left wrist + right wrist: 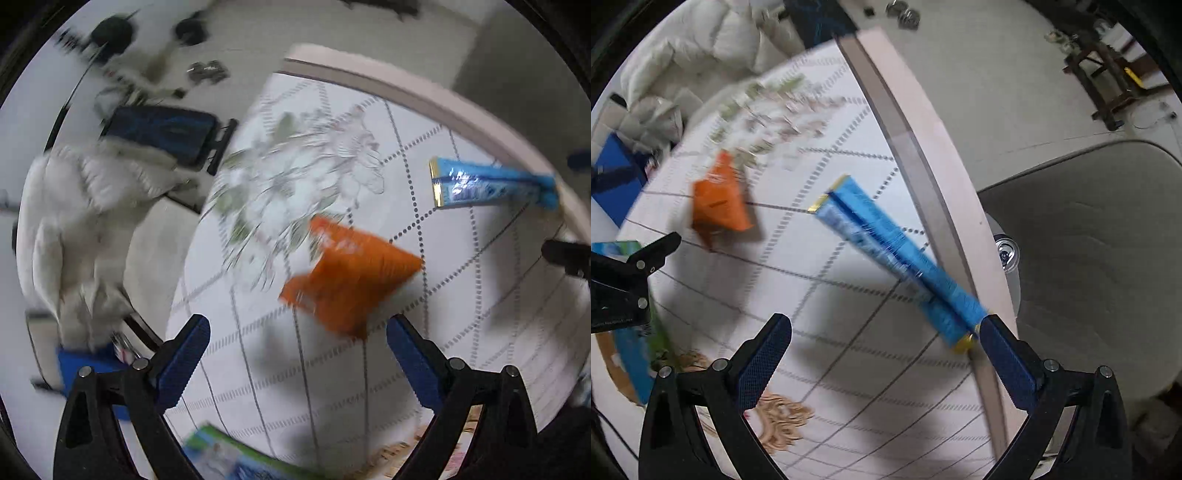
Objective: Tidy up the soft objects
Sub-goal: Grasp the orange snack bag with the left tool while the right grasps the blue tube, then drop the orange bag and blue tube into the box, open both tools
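An orange soft packet (pixel 347 277) lies on the patterned tablecloth (pixel 332 387), just ahead of my open, empty left gripper (pixel 297 325). It also shows in the right wrist view (pixel 720 199) at the left. A long blue packet with gold ends (pixel 897 258) lies near the table's right edge; its near end is beside the right finger of my open, empty right gripper (pixel 884 325). In the left wrist view the blue packet (pixel 491 184) lies at the far right. Both views are blurred.
A green and blue packet (pixel 229 458) lies at the near edge. The left gripper (pixel 631 273) shows at the left of the right wrist view. A white coat (pixel 81 221) hangs on a chair beyond the table's left side. A grey chair seat (pixel 1089 258) stands at right.
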Demonstrator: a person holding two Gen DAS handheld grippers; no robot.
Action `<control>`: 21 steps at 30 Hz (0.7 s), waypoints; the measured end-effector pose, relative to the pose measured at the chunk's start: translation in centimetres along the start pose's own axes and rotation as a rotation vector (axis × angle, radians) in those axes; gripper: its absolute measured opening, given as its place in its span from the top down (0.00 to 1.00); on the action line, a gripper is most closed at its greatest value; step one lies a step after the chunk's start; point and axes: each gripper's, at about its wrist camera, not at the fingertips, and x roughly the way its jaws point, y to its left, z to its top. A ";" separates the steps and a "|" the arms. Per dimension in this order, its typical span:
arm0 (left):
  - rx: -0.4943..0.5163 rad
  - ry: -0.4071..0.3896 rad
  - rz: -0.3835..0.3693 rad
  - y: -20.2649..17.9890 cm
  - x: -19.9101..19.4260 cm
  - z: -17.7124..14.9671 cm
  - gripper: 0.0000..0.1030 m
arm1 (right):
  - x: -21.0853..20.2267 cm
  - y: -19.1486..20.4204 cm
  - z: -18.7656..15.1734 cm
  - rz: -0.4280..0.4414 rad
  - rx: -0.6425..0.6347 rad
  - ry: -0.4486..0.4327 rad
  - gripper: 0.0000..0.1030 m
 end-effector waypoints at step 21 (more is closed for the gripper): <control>-0.529 0.087 -0.360 1.4 4.7 -0.8 0.67 | 6.0 0.3 1.5 -0.020 -0.009 0.122 0.85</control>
